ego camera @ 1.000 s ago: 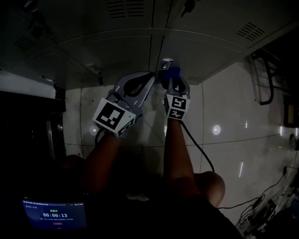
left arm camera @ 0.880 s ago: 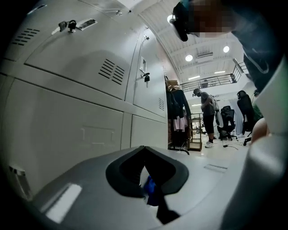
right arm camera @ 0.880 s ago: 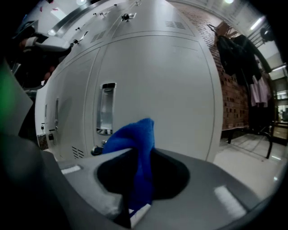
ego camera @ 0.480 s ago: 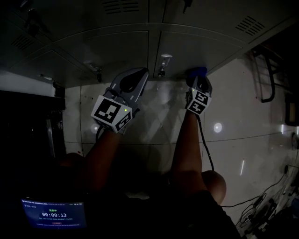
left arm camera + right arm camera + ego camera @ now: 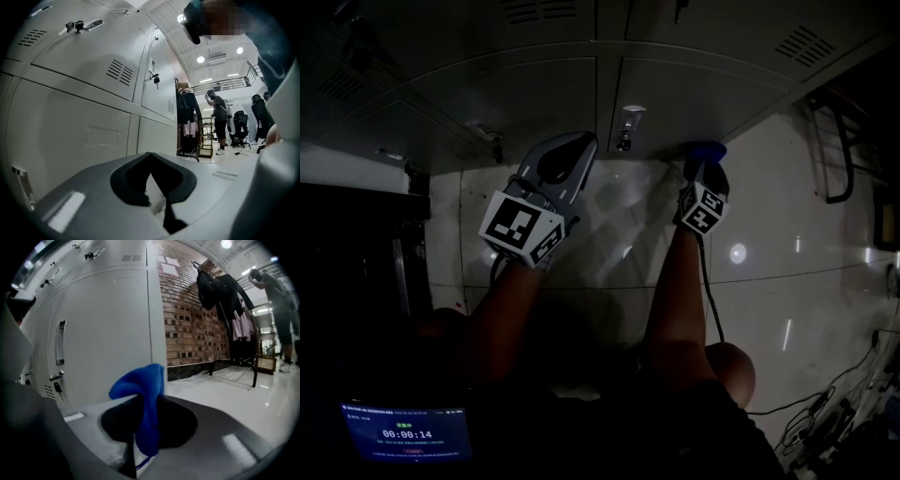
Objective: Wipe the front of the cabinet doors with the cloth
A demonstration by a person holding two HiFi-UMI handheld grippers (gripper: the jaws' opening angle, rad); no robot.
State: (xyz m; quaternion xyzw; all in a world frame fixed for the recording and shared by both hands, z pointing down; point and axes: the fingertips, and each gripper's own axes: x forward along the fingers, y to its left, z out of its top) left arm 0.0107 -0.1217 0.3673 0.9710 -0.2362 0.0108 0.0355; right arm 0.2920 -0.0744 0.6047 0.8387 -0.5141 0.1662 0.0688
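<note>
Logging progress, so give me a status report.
Right gripper shut on blue cloth, beside cabinet door, contact unclear. Left gripper shut, empty. Nothing in the way.

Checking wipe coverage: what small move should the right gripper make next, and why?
Probably press the blue cloth onto the cabinet door and sweep along it: the right gripper is shut on the cloth, low by the door; contact isn't clear.

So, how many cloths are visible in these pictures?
1. The blue cloth is pinched in the claw of the right gripper, close to the lower cabinet door. The claw of the left gripper is shut and holds nothing. The dark head view may hide another.
</note>
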